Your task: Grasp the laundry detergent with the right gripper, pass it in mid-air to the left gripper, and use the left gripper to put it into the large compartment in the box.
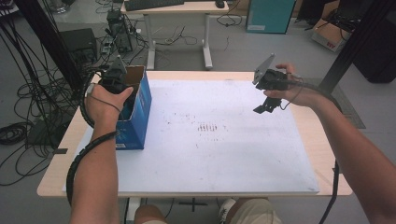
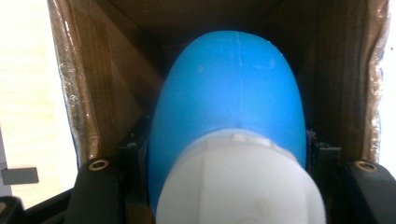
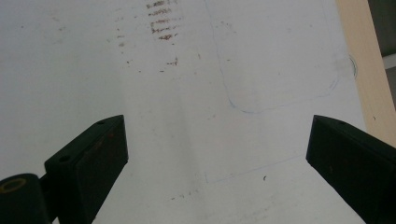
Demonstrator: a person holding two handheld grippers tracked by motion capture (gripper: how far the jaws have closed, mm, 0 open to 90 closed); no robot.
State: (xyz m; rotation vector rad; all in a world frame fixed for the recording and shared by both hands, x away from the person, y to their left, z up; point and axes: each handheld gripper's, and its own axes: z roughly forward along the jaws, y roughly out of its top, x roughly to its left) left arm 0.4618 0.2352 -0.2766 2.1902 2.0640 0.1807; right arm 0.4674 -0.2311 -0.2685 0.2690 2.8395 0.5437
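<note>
Cardboard box walls crowd my left gripper, clamped on a blue, white-capped bottle; right gripper gapes empty, centre-frame.

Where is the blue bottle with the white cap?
The bottle is between the left gripper's jaws, inside the open box at the table's left side, as the left gripper view shows.

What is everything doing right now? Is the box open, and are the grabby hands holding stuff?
Blue box: upright on the white sheet, top open.
Blue bottle: white cap on, down inside the box, gripped.
Left gripper: reaching into the box, shut on the bottle.
Right gripper: fingers wide apart, holding nothing, above the sheet.
White sheet: lying flat, smudged with brown marks.
</note>
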